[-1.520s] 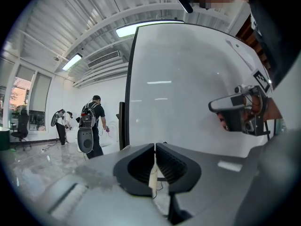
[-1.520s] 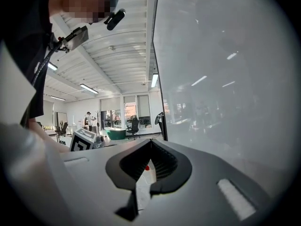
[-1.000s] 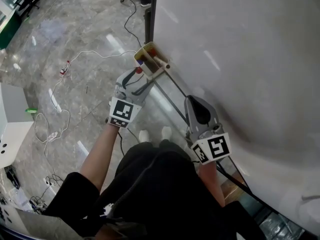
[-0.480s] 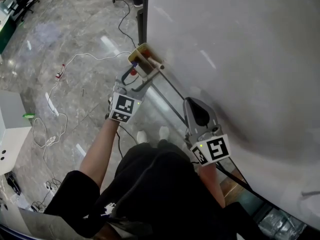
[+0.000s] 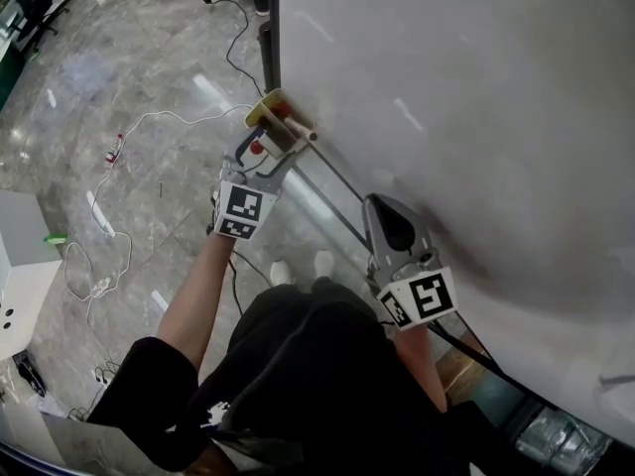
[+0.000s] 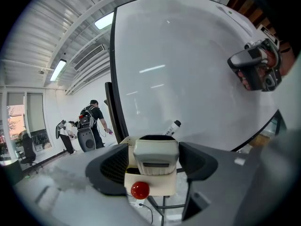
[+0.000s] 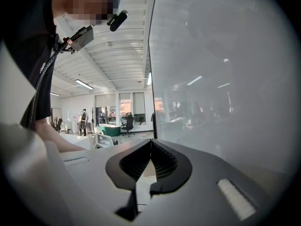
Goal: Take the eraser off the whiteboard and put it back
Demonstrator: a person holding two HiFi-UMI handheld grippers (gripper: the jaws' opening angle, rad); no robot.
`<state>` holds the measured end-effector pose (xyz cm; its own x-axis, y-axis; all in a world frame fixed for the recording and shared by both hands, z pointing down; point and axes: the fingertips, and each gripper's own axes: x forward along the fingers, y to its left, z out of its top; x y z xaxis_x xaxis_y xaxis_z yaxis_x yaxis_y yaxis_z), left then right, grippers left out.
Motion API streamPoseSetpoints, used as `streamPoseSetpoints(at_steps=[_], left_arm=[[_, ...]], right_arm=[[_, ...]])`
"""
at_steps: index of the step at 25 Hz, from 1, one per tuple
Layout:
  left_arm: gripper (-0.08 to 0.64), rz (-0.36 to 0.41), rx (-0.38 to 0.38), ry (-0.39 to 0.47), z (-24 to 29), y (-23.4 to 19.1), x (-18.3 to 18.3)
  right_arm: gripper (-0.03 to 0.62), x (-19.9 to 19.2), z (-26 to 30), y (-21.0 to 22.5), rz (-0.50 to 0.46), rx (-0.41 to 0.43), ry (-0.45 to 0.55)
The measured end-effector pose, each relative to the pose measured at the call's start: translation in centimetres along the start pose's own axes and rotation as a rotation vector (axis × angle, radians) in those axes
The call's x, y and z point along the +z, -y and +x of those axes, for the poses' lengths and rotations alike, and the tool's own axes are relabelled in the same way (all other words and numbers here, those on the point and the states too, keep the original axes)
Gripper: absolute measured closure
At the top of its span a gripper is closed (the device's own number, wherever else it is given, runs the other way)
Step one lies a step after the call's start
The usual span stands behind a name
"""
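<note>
The grey eraser [image 6: 155, 157] rests on a small wooden tray [image 6: 162, 187] at the whiteboard's [image 5: 476, 87] lower left corner. A red ball [image 6: 140, 190] sits on the tray's near lip and a white marker [image 6: 172, 127] lies behind the eraser. My left gripper [image 6: 153, 145] stands wide open around the eraser, with a gap showing at each pad. In the head view that gripper [image 5: 260, 157] reaches to the tray [image 5: 273, 117]. Close beside the board, my right gripper [image 5: 390, 228] is shut on nothing, its tips [image 7: 150, 142] meeting.
The whiteboard's dark stand post [image 5: 266, 48] rises just past the tray. White cables [image 5: 119, 147] trail over the grey stone floor at the left, near a white cabinet [image 5: 15, 266]. A person [image 6: 91, 119] with a backpack stands far off in the hall.
My left gripper has moved closer to the wooden tray, so its jaws now reach the tray's end. The right gripper has stayed by the board.
</note>
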<state>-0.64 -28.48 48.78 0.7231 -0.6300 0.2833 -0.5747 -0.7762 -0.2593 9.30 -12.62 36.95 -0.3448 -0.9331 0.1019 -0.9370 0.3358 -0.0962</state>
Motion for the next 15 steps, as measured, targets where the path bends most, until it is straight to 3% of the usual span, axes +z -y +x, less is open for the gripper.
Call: streamPoseSetpoints(at_steps=[3,15], left_arm=[[0.279,0.004,-0.007,0.002,0.0,0.1,0.2],[0.284,-0.006,-0.005,0.035,-0.6,0.2,1.3]], right_arm=[[0.583,0.0,-0.1,0.1,0.002,-0.004,-0.002],[0.583,0.1,0.0,0.2,0.005,0.004,0.013]])
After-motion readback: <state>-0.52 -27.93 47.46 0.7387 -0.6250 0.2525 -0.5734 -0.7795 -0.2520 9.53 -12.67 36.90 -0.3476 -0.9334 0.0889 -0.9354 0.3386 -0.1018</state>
